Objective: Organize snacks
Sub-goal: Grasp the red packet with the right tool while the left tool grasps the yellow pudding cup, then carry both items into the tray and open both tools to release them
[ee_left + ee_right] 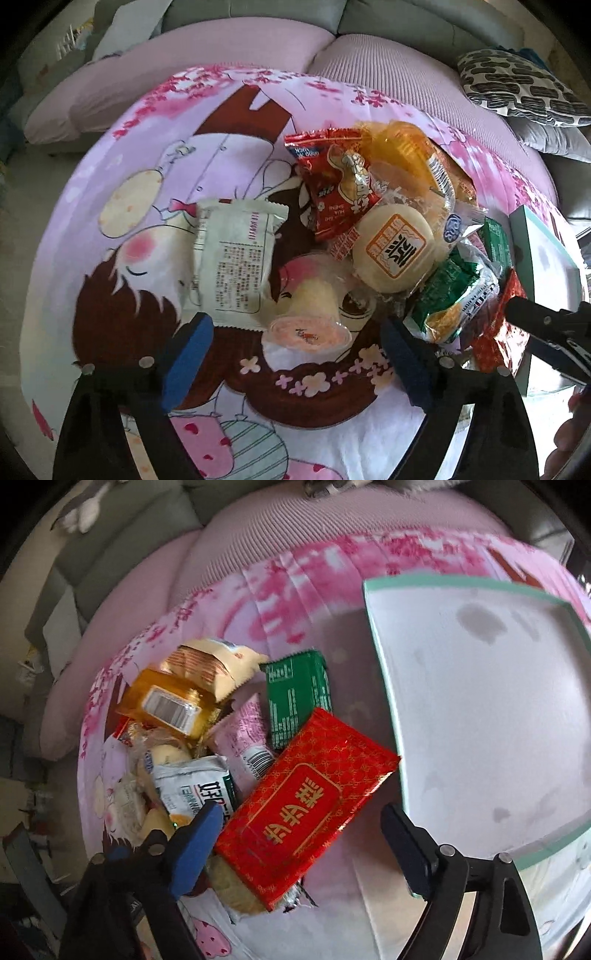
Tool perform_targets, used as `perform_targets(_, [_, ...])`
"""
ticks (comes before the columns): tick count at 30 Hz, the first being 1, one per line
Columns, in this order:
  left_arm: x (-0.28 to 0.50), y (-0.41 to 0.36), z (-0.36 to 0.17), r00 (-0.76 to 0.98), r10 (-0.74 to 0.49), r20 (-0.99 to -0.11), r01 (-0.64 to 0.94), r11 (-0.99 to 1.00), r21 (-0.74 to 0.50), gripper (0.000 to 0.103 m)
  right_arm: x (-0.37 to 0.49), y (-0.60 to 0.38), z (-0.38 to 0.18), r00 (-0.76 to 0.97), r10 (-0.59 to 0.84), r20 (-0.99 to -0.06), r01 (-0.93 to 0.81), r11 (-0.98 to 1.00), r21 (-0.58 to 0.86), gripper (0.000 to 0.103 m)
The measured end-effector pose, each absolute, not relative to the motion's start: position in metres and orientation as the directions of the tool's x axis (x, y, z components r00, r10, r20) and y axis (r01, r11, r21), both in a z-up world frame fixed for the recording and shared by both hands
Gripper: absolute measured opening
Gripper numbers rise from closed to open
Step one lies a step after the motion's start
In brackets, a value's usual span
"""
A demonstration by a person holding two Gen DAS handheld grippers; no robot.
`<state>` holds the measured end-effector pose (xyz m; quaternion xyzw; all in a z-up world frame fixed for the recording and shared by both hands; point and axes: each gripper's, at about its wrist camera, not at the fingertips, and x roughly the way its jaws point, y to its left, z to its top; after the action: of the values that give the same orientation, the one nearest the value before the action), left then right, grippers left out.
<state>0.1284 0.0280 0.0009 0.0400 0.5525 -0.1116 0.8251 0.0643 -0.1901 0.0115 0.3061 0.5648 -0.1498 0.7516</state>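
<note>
The right gripper [303, 845] is held wide open, nothing gripped, straddling the red packet [306, 808], whose long axis runs diagonally from near-left to far-right towards the tray [384, 672]. The left gripper [295, 354], also open and empty, is poised over the jelly cup [306, 317].

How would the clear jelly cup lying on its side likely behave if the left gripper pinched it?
The jelly cup lies on its side with tapered round walls, so it may roll. Its glossy plastic looks slippery, and its thin walls may flex.
</note>
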Motion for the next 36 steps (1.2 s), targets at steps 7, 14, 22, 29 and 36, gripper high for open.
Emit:
perform_targets(7, [0.141,0.028,-0.012,0.319,-0.173,-0.932,0.22,0.97,-0.105,0.065,0.072,-0.187,-0.003,0.303,0.134,-0.943,0.581,0.759,0.294,0.079])
perform_targets(14, [0.143,0.027,-0.018,0.307,-0.196,-0.931,0.201,0.97,-0.138,0.046,0.075,-0.185,-0.004,0.336,0.152,-0.929,0.557,0.763,0.326,0.06])
perform_targets(22, [0.126,0.04,-0.006,0.332,-0.231,-0.915,0.174,0.968,-0.181,0.045,0.057,-0.188,0.007,0.395,0.15,-0.906,0.519,0.778,0.355,0.044])
perform_targets(29, [0.107,0.052,0.021,0.389,-0.264,-0.882,0.128,0.964,-0.232,0.045,0.036,-0.193,0.019,0.47,0.185,-0.863,0.471,0.774,0.423,0.03])
perform_targets(36, [0.094,0.05,0.048,0.441,-0.297,-0.847,0.101,0.954,-0.281,0.045,0.02,-0.2,0.026,0.529,0.224,-0.819,0.44,0.753,0.49,0.012])
